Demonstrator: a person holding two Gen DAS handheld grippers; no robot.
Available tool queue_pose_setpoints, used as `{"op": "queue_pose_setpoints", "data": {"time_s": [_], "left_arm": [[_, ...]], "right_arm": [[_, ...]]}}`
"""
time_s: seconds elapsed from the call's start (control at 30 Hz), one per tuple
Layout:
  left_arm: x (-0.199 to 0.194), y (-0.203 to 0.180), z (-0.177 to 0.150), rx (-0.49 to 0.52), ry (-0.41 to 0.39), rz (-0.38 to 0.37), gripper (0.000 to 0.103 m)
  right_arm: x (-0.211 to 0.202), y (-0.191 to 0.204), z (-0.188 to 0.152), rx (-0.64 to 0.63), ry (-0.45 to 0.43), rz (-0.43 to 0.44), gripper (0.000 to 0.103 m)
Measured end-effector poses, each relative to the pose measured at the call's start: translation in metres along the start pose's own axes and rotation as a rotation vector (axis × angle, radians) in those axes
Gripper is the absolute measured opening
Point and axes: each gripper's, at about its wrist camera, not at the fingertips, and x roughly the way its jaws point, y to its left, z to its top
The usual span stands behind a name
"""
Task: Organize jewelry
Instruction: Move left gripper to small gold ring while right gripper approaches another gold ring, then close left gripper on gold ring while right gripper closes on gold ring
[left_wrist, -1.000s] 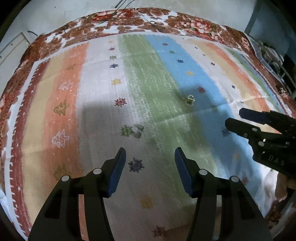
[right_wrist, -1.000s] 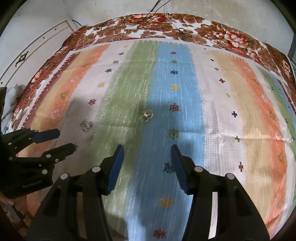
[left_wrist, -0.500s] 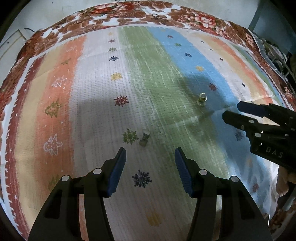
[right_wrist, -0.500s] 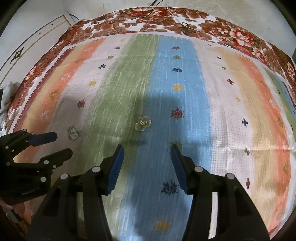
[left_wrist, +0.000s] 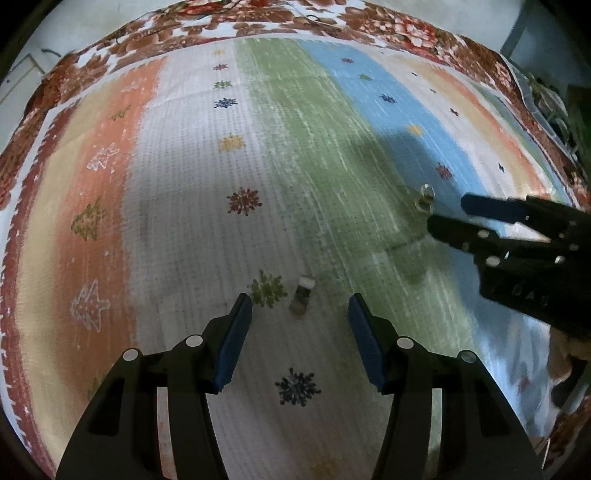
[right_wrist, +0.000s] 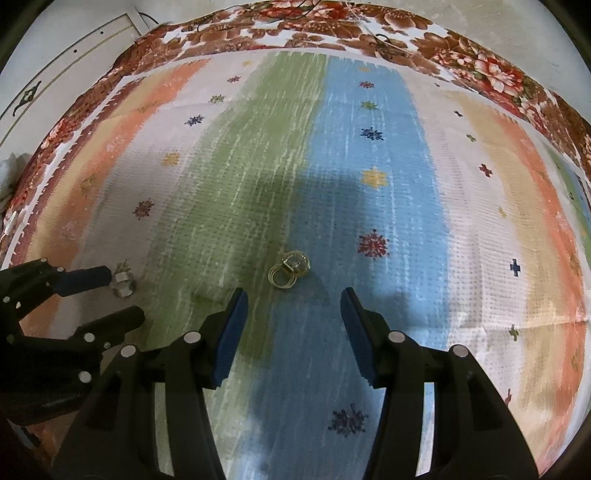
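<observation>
Just ahead of the left gripper (left_wrist: 300, 306), and very nearly on the midline between its two fingers, a small silvery ring (left_wrist: 302, 300) lies on the striped cloth (left_wrist: 184, 221), at the seam where the white band meets the green. Its image is a little elongated away from the camera, roughly along the line of the fingers, though the piece is too small and blurred to say which way its band faces. The left fingers stand wide apart and hold nothing; the ring sits just beyond the tips, not yet between the pads.

Ahead of the right gripper (right_wrist: 293, 306) a gold ring cluster (right_wrist: 289, 273) rests on the border of the green and blue stripes, slightly left of that gripper's midline and a short way past the fingertips. The right fingers are likewise spread wide and empty.

Each piece is clearly nearer one hand: the silver ring to the left, the gold cluster to the right. In the right wrist view the silver ring appears just beside the far finger of the left gripper, so it looks low and close. Likely each hand need only advance straight forward and close. The thin, low pieces could slip on the textured cloth, or a fold of cloth be pinched with them.
</observation>
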Motion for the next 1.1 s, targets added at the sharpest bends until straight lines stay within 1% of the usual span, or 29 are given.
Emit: {"op": "queue_pose_setpoints", "data": {"time_s": [0.1,0.2,0.33,0.4,0.43,0.5,0.53,0.57,0.6,0.63,0.83,1.1], "left_arm": [[0.002,0.0,0.001,0.013,0.002,0.02,0.046],[0.002,-0.002,0.0,0.04,-0.003,0.035,0.043],[0.002,0.002,0.001,0.031,-0.002,0.04,0.035],[0.002,0.003,0.001,0.036,-0.005,0.048,0.031],[0.002,0.004,0.001,0.037,-0.006,0.051,0.028],[0.002,0.003,0.001,0.037,-0.008,0.052,0.024],[0.002,0.004,0.001,0.034,-0.009,0.052,0.02],[0.002,0.004,0.001,0.029,-0.009,0.053,0.015],[0.002,0.005,0.002,0.023,-0.009,0.053,0.012],[0.002,0.005,0.002,0.022,-0.008,0.052,0.008],[0.001,0.008,0.001,0.018,-0.007,0.04,0.008],[-0.003,0.008,-0.001,0.017,-0.009,0.045,0.008]], "right_arm": [[0.007,-0.003,0.002,0.008,0.012,0.01,0.053],[0.012,-0.002,0.005,-0.001,0.012,0.007,0.053],[0.017,-0.002,0.009,-0.012,0.007,-0.001,0.051],[0.018,-0.001,0.01,-0.022,0.003,0.001,0.041],[0.018,0.001,0.009,-0.03,0.002,0.003,0.039],[0.019,0.003,0.009,-0.038,0.003,0.005,0.031],[0.019,0.003,0.008,-0.041,0.005,0.009,0.029],[0.019,0.004,0.008,-0.042,0.005,0.01,0.023],[0.019,0.004,0.007,-0.043,0.005,0.011,0.016],[0.019,0.004,0.007,-0.043,0.005,0.011,0.016],[0.018,0.005,0.005,-0.062,-0.007,0.012,0.016],[0.01,0.006,0.003,-0.068,-0.006,0.012,0.015]]}}
